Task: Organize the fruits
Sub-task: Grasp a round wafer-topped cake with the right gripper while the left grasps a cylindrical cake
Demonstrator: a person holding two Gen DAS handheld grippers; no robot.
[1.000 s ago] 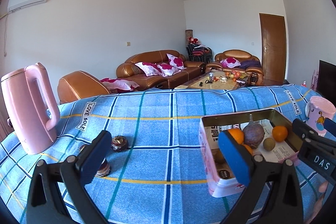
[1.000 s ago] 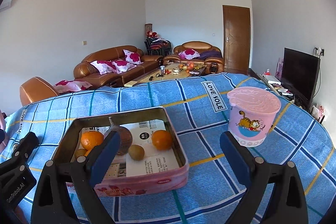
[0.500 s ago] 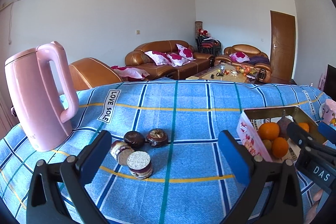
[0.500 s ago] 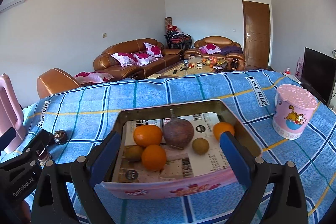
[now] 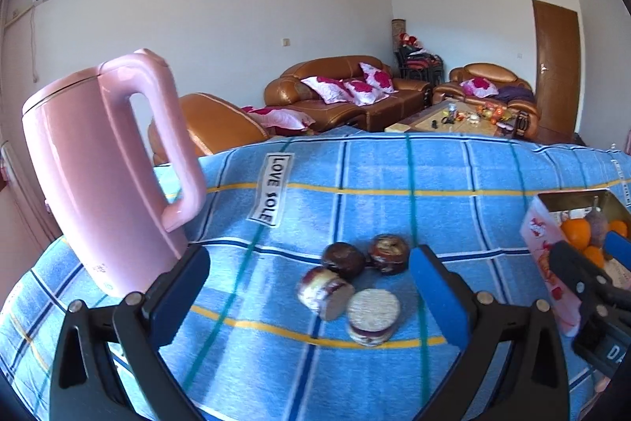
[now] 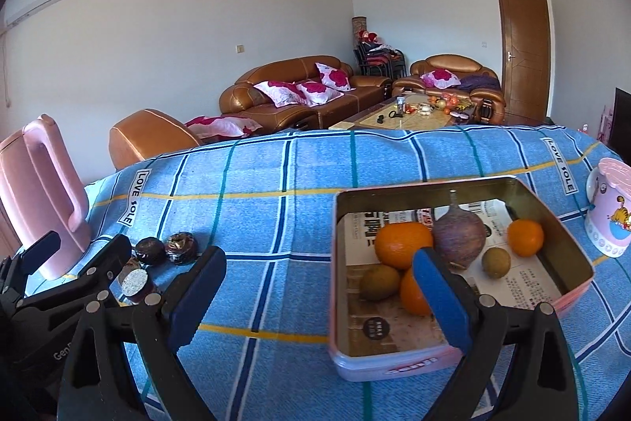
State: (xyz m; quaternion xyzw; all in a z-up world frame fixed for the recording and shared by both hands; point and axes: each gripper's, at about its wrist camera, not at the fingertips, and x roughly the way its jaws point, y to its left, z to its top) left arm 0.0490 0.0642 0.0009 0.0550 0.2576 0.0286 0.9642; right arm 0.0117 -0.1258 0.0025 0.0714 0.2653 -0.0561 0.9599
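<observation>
The left tongs (image 5: 307,287), wide open and empty, hover just before the four dark fruits (image 5: 357,285) clustered on the desk (image 5: 355,164), left of the tin (image 6: 453,362); the right tongs (image 6: 319,296) gape empty too.

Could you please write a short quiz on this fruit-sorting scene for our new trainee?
1. True or false: the left gripper is shut on a fruit.
2. How many oranges lie in the tin?
3. Which stands nearest the four dark fruits? A) kettle B) cup C) tin

Key: 1 false, its jaws stand open and empty, as do those of the right gripper; 2 three; 3 A.
</observation>
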